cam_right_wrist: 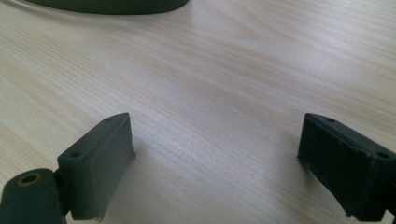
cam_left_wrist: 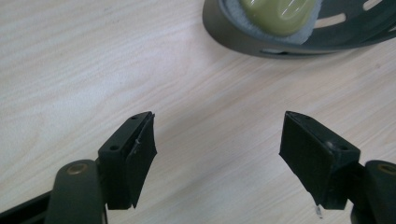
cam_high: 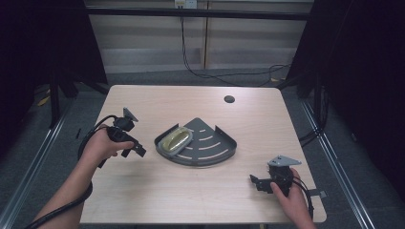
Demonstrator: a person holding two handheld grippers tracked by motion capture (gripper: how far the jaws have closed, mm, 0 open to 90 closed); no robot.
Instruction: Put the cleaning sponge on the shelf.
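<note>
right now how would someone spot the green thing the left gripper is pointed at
On the wooden table, find the dark fan-shaped rack at its centre. At the rack's left end lies a glossy olive-green soap on a grey pad, the one coloured, rounded thing there.

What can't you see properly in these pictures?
- The yellow-green thing in the grey tray: too small in the high view to tell what it is; the top edge cuts it off in the left gripper view.
- Its underside: hidden by the grey pad beneath it.
- The tray in the right gripper view: cut off by the top edge.
- The person's arms: cut off by the bottom edge of the high view.
</note>
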